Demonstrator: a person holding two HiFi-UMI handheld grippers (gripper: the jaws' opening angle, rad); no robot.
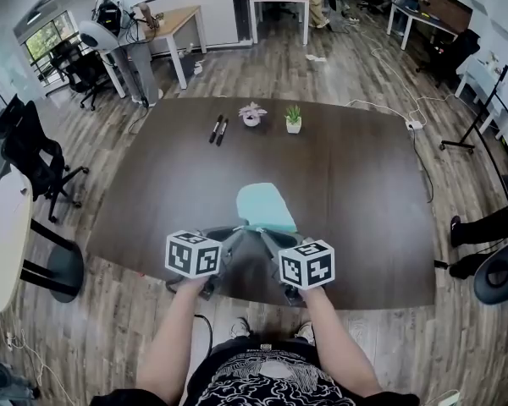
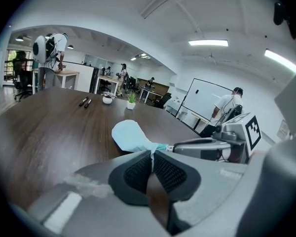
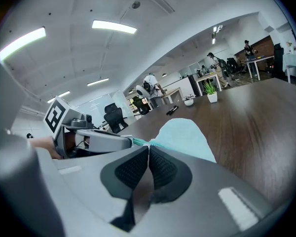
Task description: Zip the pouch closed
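Observation:
A light teal pouch [image 1: 265,205] lies flat on the dark wooden table [image 1: 356,193], its near end just in front of me. Both grippers meet at that near end. My left gripper [image 1: 237,232] is shut on a thin edge of the pouch [image 2: 129,134], which shows as a pale strip between its pads [image 2: 138,173]. Close beside it, my right gripper [image 1: 272,234] is shut on the pouch's teal zip edge [image 3: 140,143]; the pouch body [image 3: 185,136] spreads away beyond its jaws. Whether the zip pull itself is pinched is hidden by the fingers.
Two black markers [image 1: 218,129] and two small potted plants [image 1: 251,114] [image 1: 294,119] stand at the table's far side. A white round table [image 1: 4,235] and black office chairs [image 1: 30,155] are on the left. A person [image 1: 127,24] stands at a far desk.

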